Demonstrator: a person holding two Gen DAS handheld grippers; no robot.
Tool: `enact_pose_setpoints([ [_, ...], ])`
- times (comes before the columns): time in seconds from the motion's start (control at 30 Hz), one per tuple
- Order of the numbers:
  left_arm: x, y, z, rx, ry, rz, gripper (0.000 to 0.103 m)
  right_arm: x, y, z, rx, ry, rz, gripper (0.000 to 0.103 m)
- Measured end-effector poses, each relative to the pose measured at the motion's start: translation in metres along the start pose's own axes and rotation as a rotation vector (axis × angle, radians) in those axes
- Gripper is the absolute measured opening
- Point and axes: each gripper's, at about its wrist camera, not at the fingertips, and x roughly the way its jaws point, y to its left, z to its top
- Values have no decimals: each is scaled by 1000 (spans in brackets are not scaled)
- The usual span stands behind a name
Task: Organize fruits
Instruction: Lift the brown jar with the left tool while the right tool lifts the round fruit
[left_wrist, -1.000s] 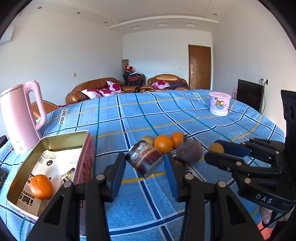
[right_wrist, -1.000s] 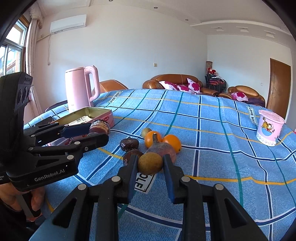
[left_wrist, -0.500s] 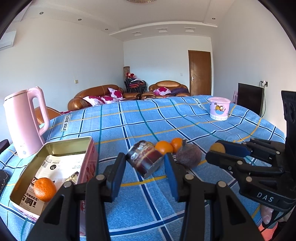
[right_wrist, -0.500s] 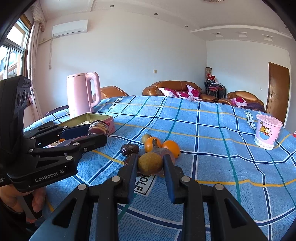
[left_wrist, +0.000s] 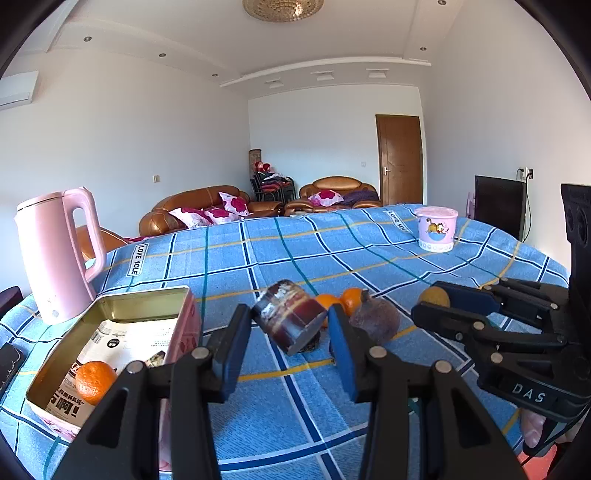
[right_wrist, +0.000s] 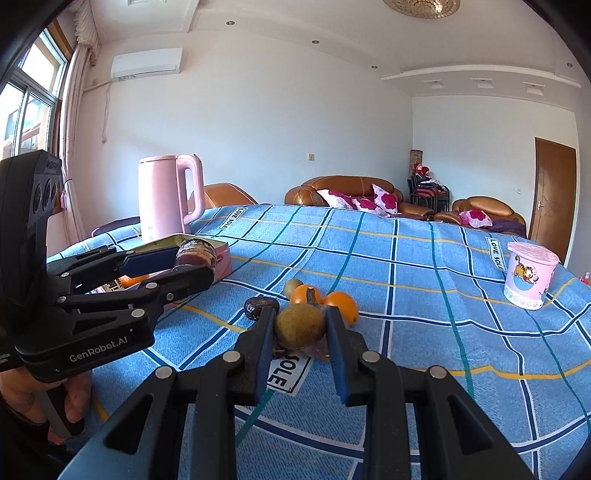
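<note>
My left gripper (left_wrist: 290, 325) is shut on a dark red-brown fruit (left_wrist: 290, 319) and holds it above the blue checked cloth, right of the open pink tin (left_wrist: 147, 299). One orange (left_wrist: 95, 382) lies in the tin. My right gripper (right_wrist: 300, 325) is shut on a round yellow-brown fruit (right_wrist: 300, 325), also visible in the left wrist view (left_wrist: 434, 296). On the cloth beyond lie two oranges (right_wrist: 341, 305), a dark purple fruit (left_wrist: 375, 320), a dark fruit (right_wrist: 258, 306) and a small greenish fruit (right_wrist: 293, 285).
A pink kettle (left_wrist: 55, 254) stands at the table's left behind the tin. A pink printed cup (left_wrist: 436, 229) stands at the far right. The blue checked tablecloth (left_wrist: 295, 251) covers the table. Sofas and a door are behind.
Both grippers have risen and tilted up with their fruits; the table and fruit pile sit lower in both views. Neither grip has changed.
</note>
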Motion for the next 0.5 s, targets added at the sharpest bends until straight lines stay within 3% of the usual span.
enact_pose_setpoints([
  [0.5, -12, -3, -1, 12, -79, 28, 45, -12, 2, -3, -23, -73, 4, 30],
])
